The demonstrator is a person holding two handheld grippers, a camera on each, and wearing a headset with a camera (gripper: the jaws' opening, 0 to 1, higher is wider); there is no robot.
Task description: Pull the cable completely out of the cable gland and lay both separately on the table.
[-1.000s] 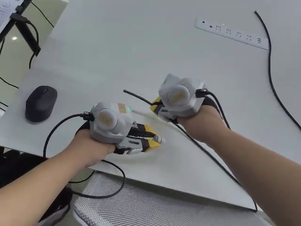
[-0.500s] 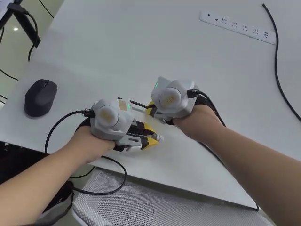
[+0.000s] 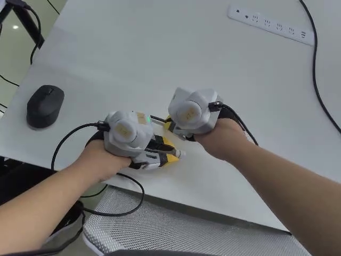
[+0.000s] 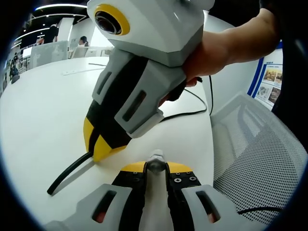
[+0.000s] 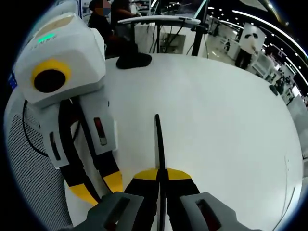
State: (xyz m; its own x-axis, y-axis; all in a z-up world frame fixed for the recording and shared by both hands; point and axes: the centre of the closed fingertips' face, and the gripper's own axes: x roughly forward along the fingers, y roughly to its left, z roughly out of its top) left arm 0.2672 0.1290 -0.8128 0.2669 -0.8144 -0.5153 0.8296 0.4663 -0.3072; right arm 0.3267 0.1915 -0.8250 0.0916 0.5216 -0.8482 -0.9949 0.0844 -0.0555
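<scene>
My left gripper (image 3: 173,154) lies low over the white table (image 3: 133,48) near its front edge, shut on a small whitish cable gland (image 3: 180,155). In the left gripper view the gland (image 4: 155,160) sticks up between the closed yellow-tipped jaws (image 4: 155,167). Just beyond it, my right gripper (image 3: 168,124) is shut on a thin black cable (image 3: 156,118), whose short free end points left along the table. The right gripper view has the cable (image 5: 157,134) running straight out from the closed jaws (image 5: 159,175). The cable (image 4: 72,171) lies apart from the gland.
A black mouse (image 3: 45,105) sits at the table's left edge. Far back right lies a white power strip (image 3: 269,24), with a black lead (image 3: 318,90) running down the right side. A mesh chair seat (image 3: 160,229) is below the front edge.
The right gripper has moved left, closer to the left gripper, carrying the cable end with it. The left gripper has stayed put on the gland.
</scene>
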